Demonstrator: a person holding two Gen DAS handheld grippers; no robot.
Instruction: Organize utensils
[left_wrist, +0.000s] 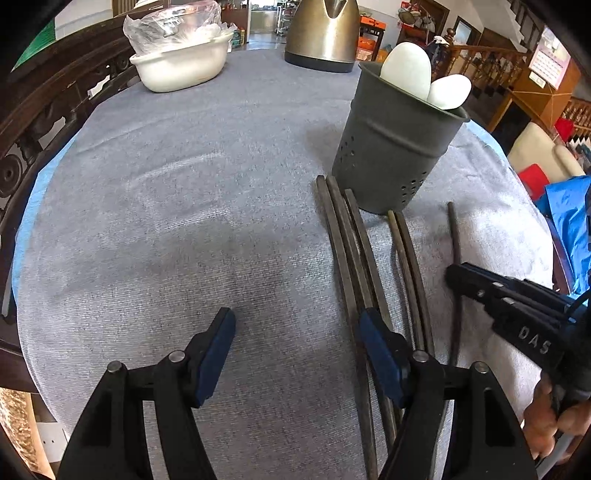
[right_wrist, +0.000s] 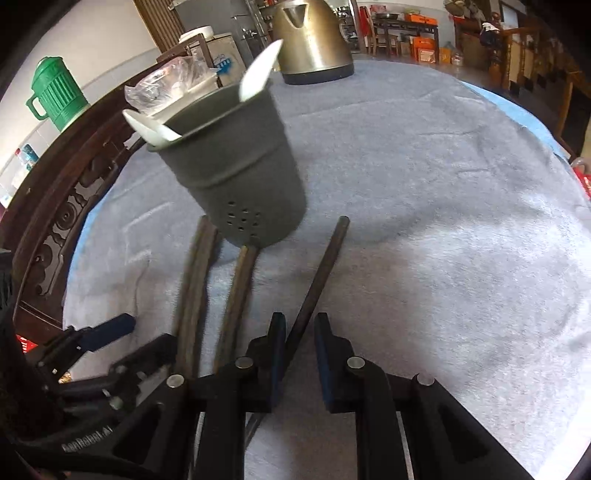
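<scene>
A dark grey perforated utensil holder (left_wrist: 397, 147) stands on the grey tablecloth with two white spoons (left_wrist: 406, 70) in it; it also shows in the right wrist view (right_wrist: 236, 170). Several dark chopsticks (left_wrist: 349, 243) lie in front of it. My left gripper (left_wrist: 297, 336) is open and empty, its right finger over the left group of chopsticks. My right gripper (right_wrist: 300, 328) is partly open around a single chopstick (right_wrist: 321, 262), which passes between the fingers close to the left one. The right gripper also appears in the left wrist view (left_wrist: 454, 277).
A metal kettle (left_wrist: 323, 33) stands at the back of the table. A white basin (left_wrist: 181, 66) with plastic-wrapped items sits at back left. A carved wooden chair back (right_wrist: 59, 214) runs along the left edge. A green jug (right_wrist: 55, 92) stands beyond it.
</scene>
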